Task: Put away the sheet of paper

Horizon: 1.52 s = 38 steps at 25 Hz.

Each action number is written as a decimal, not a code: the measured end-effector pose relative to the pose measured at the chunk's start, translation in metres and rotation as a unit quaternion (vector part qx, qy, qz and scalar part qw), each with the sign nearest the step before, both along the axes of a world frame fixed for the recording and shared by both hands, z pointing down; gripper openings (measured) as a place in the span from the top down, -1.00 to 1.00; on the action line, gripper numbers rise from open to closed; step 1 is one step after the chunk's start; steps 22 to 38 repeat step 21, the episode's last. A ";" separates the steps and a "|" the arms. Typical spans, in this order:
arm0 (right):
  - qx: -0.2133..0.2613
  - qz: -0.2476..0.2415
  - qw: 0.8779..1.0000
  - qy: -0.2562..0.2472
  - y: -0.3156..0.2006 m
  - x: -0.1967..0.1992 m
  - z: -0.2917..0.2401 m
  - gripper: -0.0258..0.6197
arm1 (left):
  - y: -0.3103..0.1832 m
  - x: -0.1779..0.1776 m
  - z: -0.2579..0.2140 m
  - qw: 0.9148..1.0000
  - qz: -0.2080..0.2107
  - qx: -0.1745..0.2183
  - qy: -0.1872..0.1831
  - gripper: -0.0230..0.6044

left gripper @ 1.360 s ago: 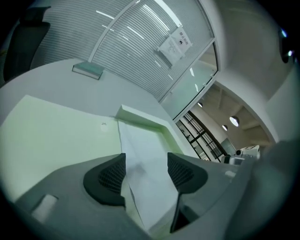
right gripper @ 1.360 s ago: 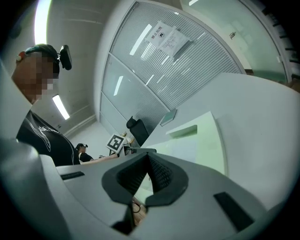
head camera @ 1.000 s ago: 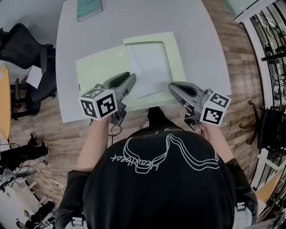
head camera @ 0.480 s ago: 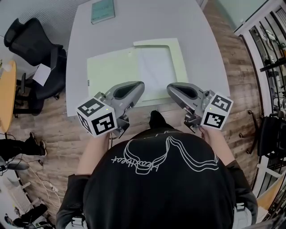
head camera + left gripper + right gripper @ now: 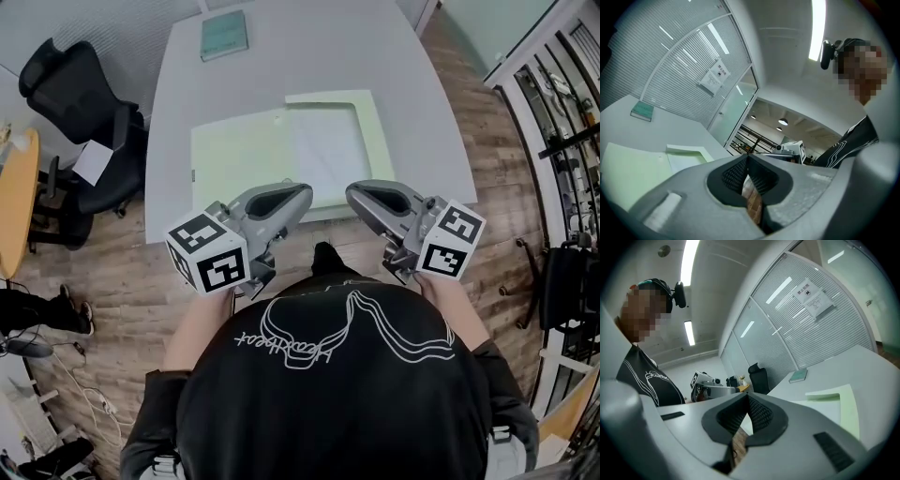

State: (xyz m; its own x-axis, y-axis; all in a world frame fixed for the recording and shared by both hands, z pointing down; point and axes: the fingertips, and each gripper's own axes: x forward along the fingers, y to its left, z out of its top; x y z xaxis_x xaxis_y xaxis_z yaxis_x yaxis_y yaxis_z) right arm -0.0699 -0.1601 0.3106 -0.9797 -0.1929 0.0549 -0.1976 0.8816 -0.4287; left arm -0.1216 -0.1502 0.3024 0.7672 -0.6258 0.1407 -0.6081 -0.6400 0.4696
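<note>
A white sheet of paper [image 5: 326, 150] lies on the right half of an open pale green folder [image 5: 242, 155] on the white table [image 5: 309, 56]. My left gripper [image 5: 302, 194] hangs over the table's near edge, short of the folder, shut with nothing between its pads. My right gripper [image 5: 353, 192] faces it from the right at the same edge, also shut and empty. In the left gripper view the shut left gripper [image 5: 746, 157] points past the folder [image 5: 633, 164]. The right gripper view shows the closed right gripper [image 5: 747, 395] and the folder's far flap [image 5: 846, 401].
A teal book [image 5: 224, 35] lies at the table's far left corner. A black office chair [image 5: 70, 84] stands left of the table, with an orange table edge [image 5: 14, 187] beyond it. Shelving [image 5: 562, 112] lines the right side. The floor is wood.
Both grippers have drawn back from over the folder to the table's near edge, closer to the person's body. The paper and folder have not moved on the table.
</note>
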 end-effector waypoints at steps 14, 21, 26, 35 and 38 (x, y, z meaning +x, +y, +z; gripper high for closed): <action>0.006 -0.003 1.000 0.000 0.019 -0.004 -0.003 0.90 | 0.020 0.007 -0.008 1.000 0.013 0.021 -0.011 0.89; 0.009 -0.004 1.000 -0.001 0.046 0.007 -0.004 0.90 | 0.048 0.020 -0.006 0.999 0.018 0.032 -0.031 0.89; 0.009 -0.004 1.000 -0.001 0.046 0.007 -0.004 0.90 | 0.048 0.020 -0.006 0.999 0.018 0.032 -0.031 0.89; 0.009 -0.004 1.000 -0.001 0.046 0.007 -0.004 0.90 | 0.048 0.020 -0.006 0.999 0.018 0.032 -0.031 0.89; 0.009 -0.004 1.000 -0.001 0.046 0.007 -0.004 0.90 | 0.048 0.020 -0.006 0.999 0.018 0.032 -0.031 0.89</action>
